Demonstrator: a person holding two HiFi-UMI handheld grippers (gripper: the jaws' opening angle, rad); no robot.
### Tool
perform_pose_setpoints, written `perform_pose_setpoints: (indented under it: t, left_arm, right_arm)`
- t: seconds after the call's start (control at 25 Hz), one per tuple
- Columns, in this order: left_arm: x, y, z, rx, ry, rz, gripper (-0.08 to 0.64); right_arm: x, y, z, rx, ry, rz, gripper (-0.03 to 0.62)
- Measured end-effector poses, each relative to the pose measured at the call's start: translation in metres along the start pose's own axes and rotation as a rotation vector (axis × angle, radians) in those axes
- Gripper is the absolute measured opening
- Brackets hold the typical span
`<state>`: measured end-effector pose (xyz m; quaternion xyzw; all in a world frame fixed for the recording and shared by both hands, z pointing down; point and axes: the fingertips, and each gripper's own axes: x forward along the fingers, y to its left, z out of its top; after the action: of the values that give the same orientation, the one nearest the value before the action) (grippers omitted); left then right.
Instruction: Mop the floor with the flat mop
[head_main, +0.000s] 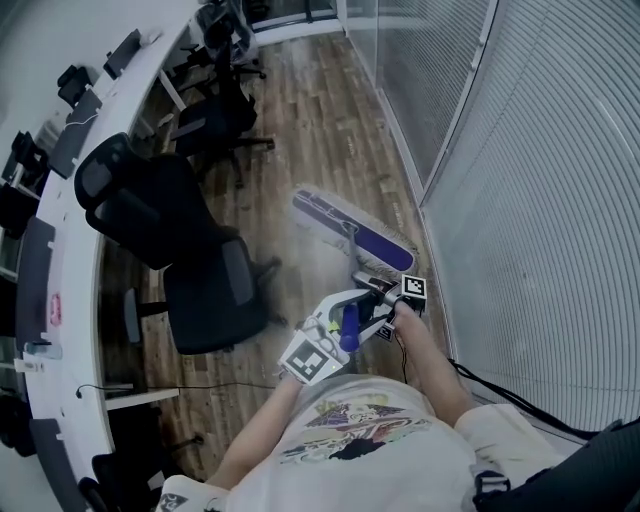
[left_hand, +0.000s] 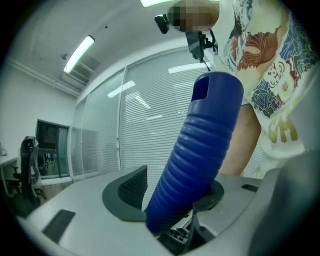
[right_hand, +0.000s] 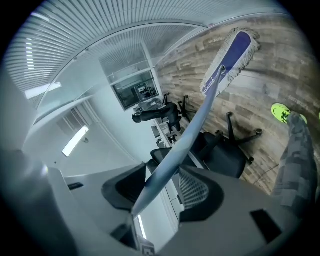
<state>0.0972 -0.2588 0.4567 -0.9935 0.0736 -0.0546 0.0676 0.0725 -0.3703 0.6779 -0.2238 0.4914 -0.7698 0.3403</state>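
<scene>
Mopping mid-stroke: left claw (left_hand: 172, 192) clamped on blue handle (left_hand: 200, 150), right claw (right_hand: 160, 187) on pole (right_hand: 186, 134); next, sweep mop head (head_main: 352, 232) across floor (head_main: 310, 130).

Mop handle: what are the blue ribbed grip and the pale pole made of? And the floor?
blue ribbed grip: probably moulded plastic or rubber; even ridges, dull sheen.
pale grey pole: likely painted or coated metal tube; slim, smooth, soft gloss.
brown plank floor: wood or wood-look laminate; staggered boards with grain. I can't tell which.
</scene>
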Motion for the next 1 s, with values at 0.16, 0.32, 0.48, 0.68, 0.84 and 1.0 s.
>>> perform_pose_setpoints:
  t: [0.16,0.32,0.48,0.68,0.84,1.0]
  left_arm:
    - [-0.010,0.041,-0.005,-0.005,0.006,-0.005,0.178]
    - [-0.017,0.058,-0.015,-0.011,0.018,-0.005,0.178]
    - [-0.020,0.060,-0.017,-0.015,0.021,-0.009,0.178]
    - [-0.011,0.032,-0.021,0.013,0.064,-0.047,0.178]
    - [-0.011,-0.009,-0.022,0.029,0.096,-0.062,0.176]
    - [-0.009,-0.057,-0.023,0.037,0.112,-0.042,0.176]
  right_arm:
    - [0.036,0.008,0.014,-0.005,-0.008,-0.006,0.199]
    - [0.054,0.006,0.023,-0.021,0.007,-0.018,0.199]
    - [0.058,0.006,0.021,-0.016,0.009,-0.018,0.199]
    - [0.036,-0.001,0.016,-0.001,-0.039,-0.031,0.198]
    - [0.007,-0.011,-0.001,0.007,-0.045,-0.036,0.193]
    - [-0.030,-0.028,-0.022,0.016,-0.039,-0.032,0.192]
